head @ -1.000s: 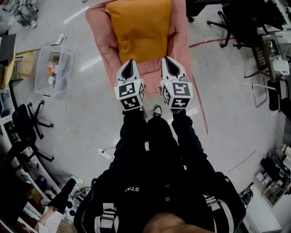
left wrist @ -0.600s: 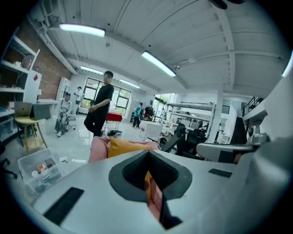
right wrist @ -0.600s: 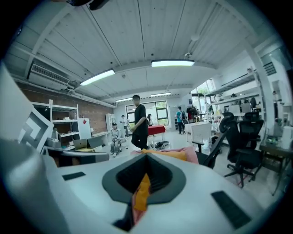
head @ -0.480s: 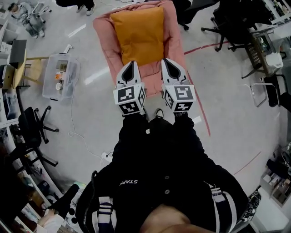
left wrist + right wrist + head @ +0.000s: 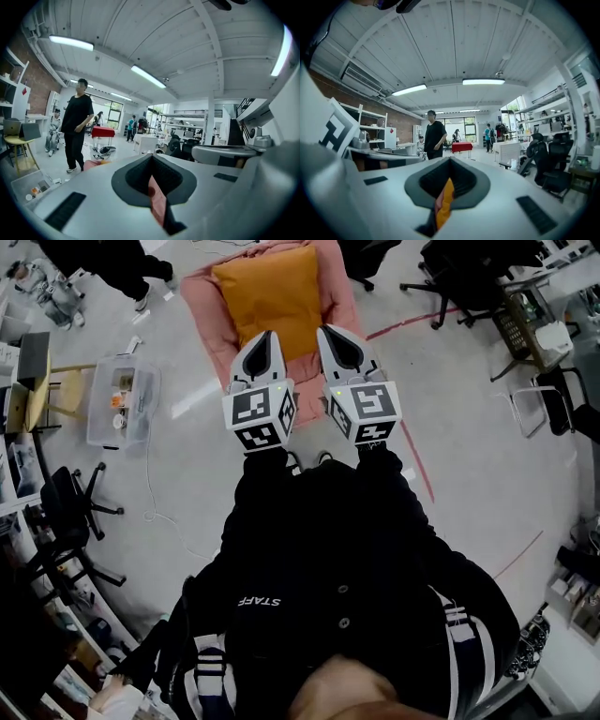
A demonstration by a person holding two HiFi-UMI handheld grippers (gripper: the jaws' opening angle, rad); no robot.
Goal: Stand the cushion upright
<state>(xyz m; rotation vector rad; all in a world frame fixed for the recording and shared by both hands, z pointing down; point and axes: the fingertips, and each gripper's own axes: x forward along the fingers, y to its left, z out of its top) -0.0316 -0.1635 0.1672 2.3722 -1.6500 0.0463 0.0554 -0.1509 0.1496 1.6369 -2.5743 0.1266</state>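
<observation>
An orange cushion lies on a pink mat on the floor, in the upper middle of the head view. Both grippers are held side by side at the cushion's near edge. The left gripper is shut, and in the left gripper view a strip of pink cloth shows pinched between its jaws. Its neighbour, the right gripper, is also shut. A fold of orange cushion sits between the jaws in the right gripper view. Both point nearly level across the room.
A clear plastic box stands on the floor to the left, with a cable trailing past it. Office chairs flank the area. A person in black stands beyond the mat. Red tape marks the floor.
Both grippers have risen together, staying shut, and now overlap the cushion's near edge in the head view. The person in black has come into sight at the top left.
</observation>
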